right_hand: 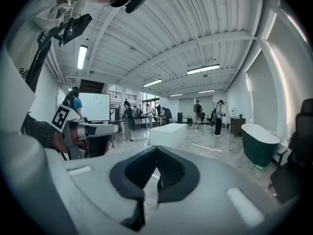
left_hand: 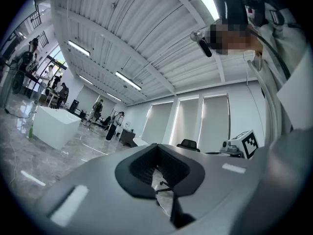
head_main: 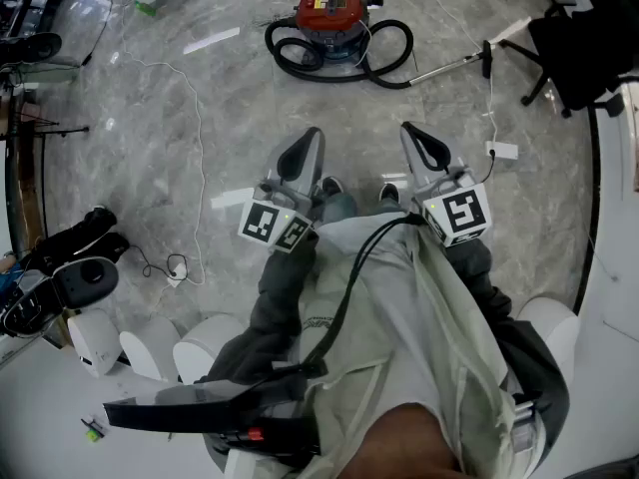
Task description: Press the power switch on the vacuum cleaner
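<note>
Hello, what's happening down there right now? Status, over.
Left gripper shut, empty; right gripper shut, empty. Vacuum cleaner on floor ahead, well apart from both, untouched. Black hose looped round it; nothing else blocking.

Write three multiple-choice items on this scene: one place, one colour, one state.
1. The vacuum cleaner stands: A) on the floor; B) on a desk; C) on a chair.
2. Its top is: A) green; B) red; C) yellow.
3. The left tongs and right tongs are: A) open; B) gripping a cup; C) shut, empty.
Answers: A, the head view shows it on grey tiles; B, its top shows red there; C, each gripper view shows pads together, nothing between.
</note>
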